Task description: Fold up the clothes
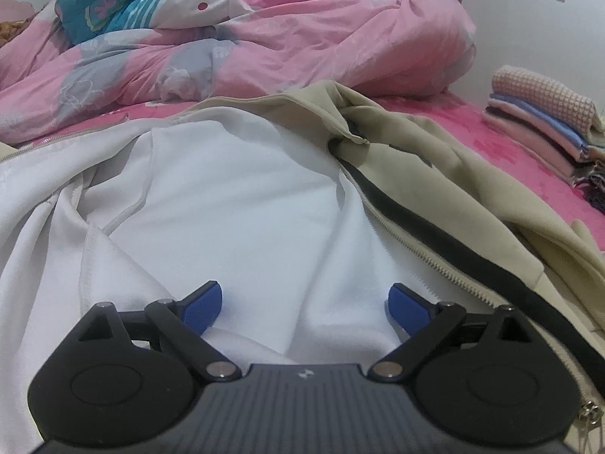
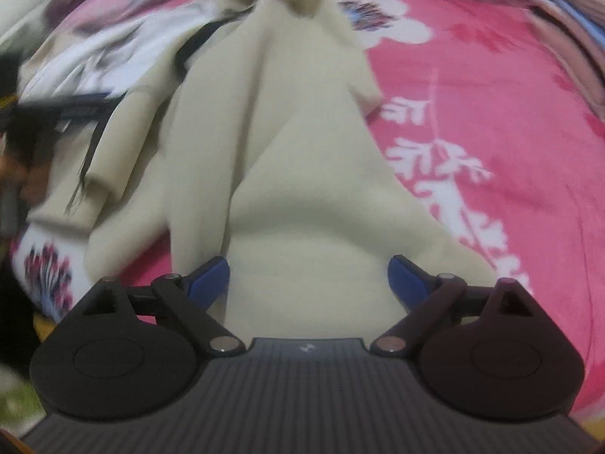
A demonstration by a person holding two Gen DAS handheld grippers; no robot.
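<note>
The jacket (image 1: 234,204) lies open across the bed (image 1: 503,143), lining up. Your left gripper (image 1: 304,306) and right gripper (image 2: 308,280) are both released; pinch single layers near each front edge.

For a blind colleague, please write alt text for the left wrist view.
The open left gripper hovers over the white lining of an unzipped beige jacket spread on a pink bed sheet. A rumpled pink duvet lies behind, folded clothes stacked at right.
</note>
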